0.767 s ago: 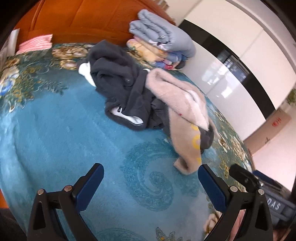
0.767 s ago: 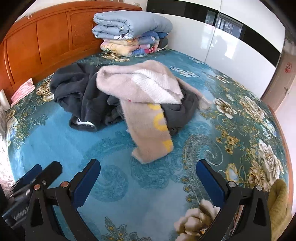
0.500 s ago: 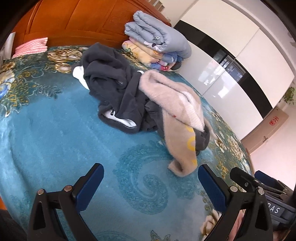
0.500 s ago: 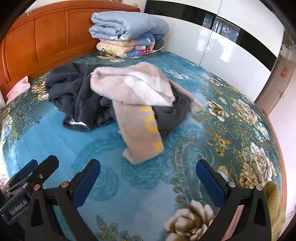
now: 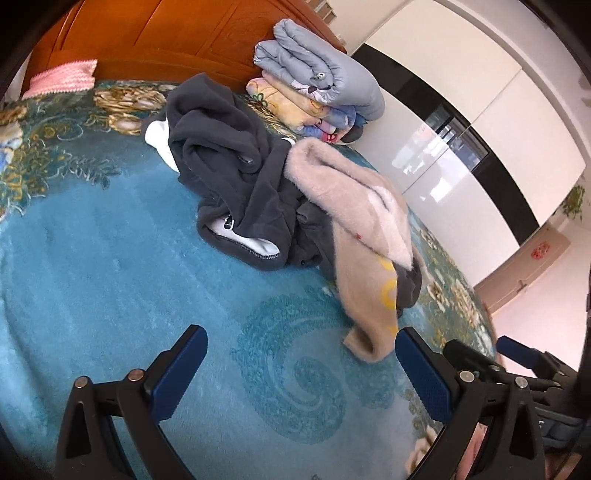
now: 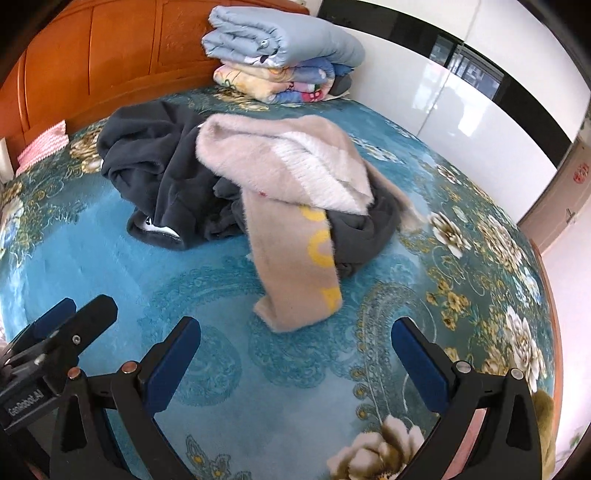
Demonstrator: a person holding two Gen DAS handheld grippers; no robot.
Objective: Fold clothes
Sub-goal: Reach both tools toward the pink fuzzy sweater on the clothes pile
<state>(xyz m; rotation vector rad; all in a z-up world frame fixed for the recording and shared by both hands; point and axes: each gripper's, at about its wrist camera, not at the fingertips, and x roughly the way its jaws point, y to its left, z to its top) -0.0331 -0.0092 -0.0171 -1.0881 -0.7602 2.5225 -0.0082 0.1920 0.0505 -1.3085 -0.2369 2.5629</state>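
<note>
At the far left of the right wrist view, a black housing of the left gripper (image 6: 55, 332) carries white lettering that reads "GenRobot.AI", seen at a slant; its blue-padded fingers (image 6: 55, 314) poke in above the teal bedspread (image 6: 92, 266). In its own view the left gripper (image 5: 299, 373) points down toward the bed, jaws spread wide with nothing between them, only bare teal pile with a swirl pattern. Further back on the left lies a pink knitted cloth (image 5: 62, 75) against the orange wooden headboard (image 5: 184, 33). Toward the middle sits the heap of clothes: a dark grey fleece jacket (image 5: 229, 177) crumpled with its white lining showing at the zip, and draped over its right part a beige fluffy garment (image 5: 354, 221) with a white inner face and yellow letters down the hanging sleeve; the letters are creased and cannot be read. The sleeve end (image 5: 365, 343) rests on the bedspread just beside the left gripper's right finger (image 5: 421, 373). Behind the heap, a stack of folded quilts (image 5: 317, 77) stands against the headboard, a pale blue one on top. The right gripper (image 6: 295, 362) also tilts down over the bed, its jaws wide apart and empty, the sleeve end lying just ahead between the fingers' line. At the right stand glossy white wardrobe doors (image 6: 480, 110) with a black band, and a red paper ornament (image 6: 580, 173) on a door beyond, too small to read.
</note>
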